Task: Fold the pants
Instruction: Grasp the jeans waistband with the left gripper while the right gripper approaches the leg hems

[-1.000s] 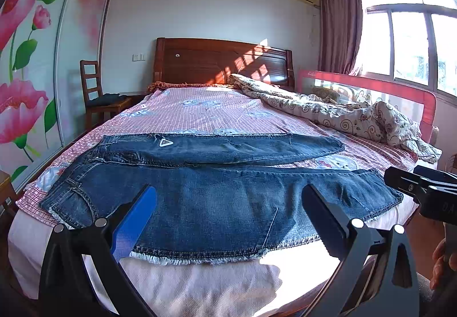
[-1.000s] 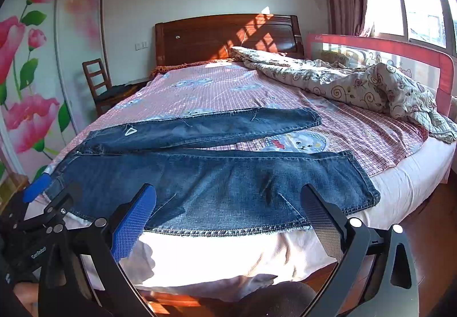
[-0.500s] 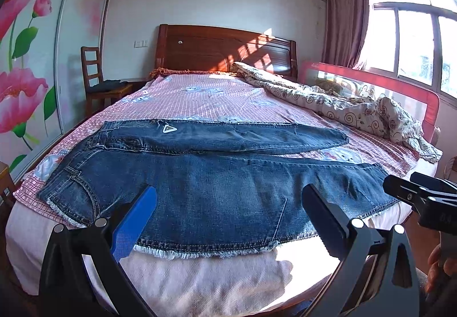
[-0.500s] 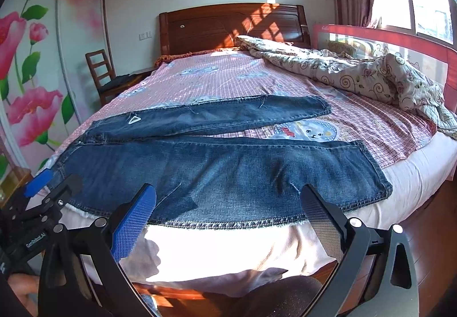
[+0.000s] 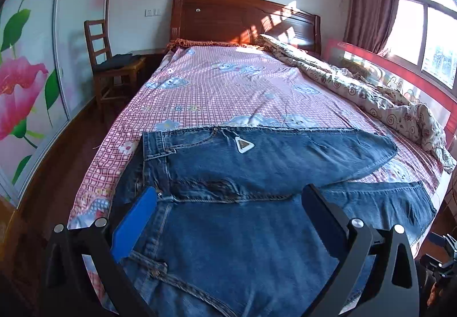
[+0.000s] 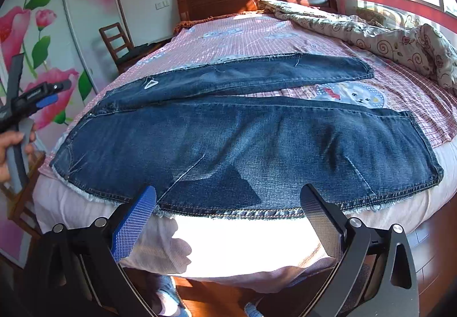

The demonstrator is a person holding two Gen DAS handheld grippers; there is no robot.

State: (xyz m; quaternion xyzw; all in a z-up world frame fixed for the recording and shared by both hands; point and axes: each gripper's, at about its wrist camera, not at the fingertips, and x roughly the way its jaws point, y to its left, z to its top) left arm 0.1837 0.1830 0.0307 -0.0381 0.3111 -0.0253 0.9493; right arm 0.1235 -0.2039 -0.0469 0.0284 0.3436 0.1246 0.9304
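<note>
Jeans: pants (image 6: pixel 245 140) lie flat across the foot of the bed (image 5: pixel 228 94), waist toward the chair (image 5: pixel 111 60), legs splayed apart, near leg along the bed's edge.
Handling: denim looks thick and fairly heavy, limp yet slow to drape; probably not slippery.
Hold: waistband and hem of the near leg seem the firmest places to pinch.
Left gripper (image 5: pixel 228 217): hovers over the waist end, fingers apart, holding nothing.
Right gripper (image 6: pixel 228 211): hangs just off the bed's edge, before the near leg, fingers apart, empty.

Pants (image 5: pixel 257 245) — near edge cut off below the frame.
</note>
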